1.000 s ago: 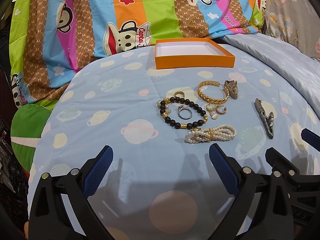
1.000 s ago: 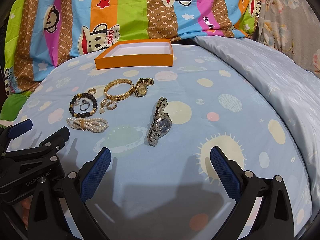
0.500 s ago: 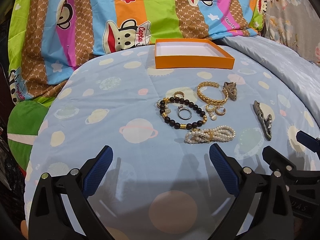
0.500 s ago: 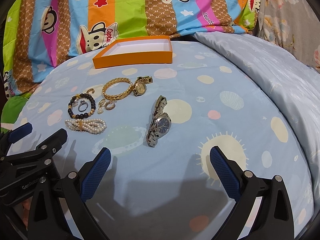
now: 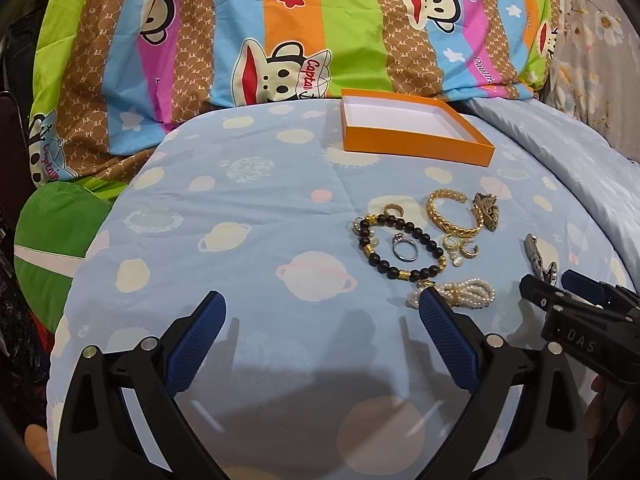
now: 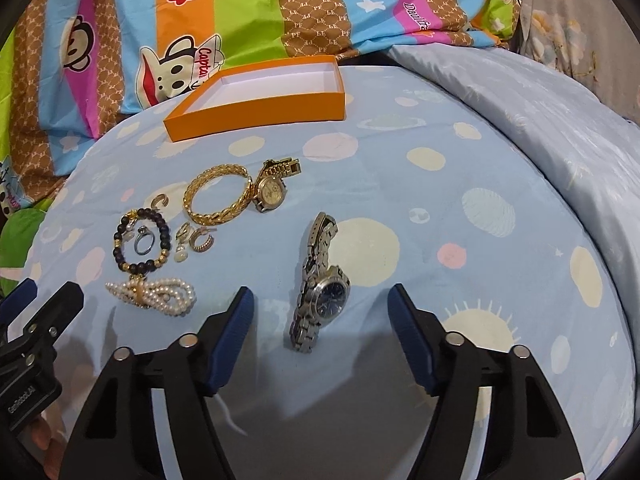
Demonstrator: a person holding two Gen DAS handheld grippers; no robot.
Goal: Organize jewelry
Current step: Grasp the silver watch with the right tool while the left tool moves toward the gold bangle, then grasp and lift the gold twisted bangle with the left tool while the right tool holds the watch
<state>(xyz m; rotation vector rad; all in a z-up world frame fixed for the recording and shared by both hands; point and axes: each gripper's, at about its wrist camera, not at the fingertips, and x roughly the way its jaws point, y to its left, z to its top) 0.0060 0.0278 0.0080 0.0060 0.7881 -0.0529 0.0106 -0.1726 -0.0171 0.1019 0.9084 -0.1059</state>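
While the right gripper [image 6: 320,320] hovers with its jaws just narrowed yet apart, the silver metal-link wristwatch with a dark blue dial [image 6: 320,292] lies on the pale blue planet-print bedsheet [image 6: 440,208] between the blue pads, untouched. Left gripper [image 5: 322,324] hangs over bare sheet, jaws wide, holding nothing. Well beyond stands the shallow orange cardboard box with a white inside [image 6: 256,104], and between lie a gold braided bangle [image 6: 218,196], a gold wristwatch [image 6: 272,188], a black-bead bracelet [image 6: 140,244] ringing a silver ring [image 6: 143,240], and a pearl strand bracelet [image 6: 156,294].
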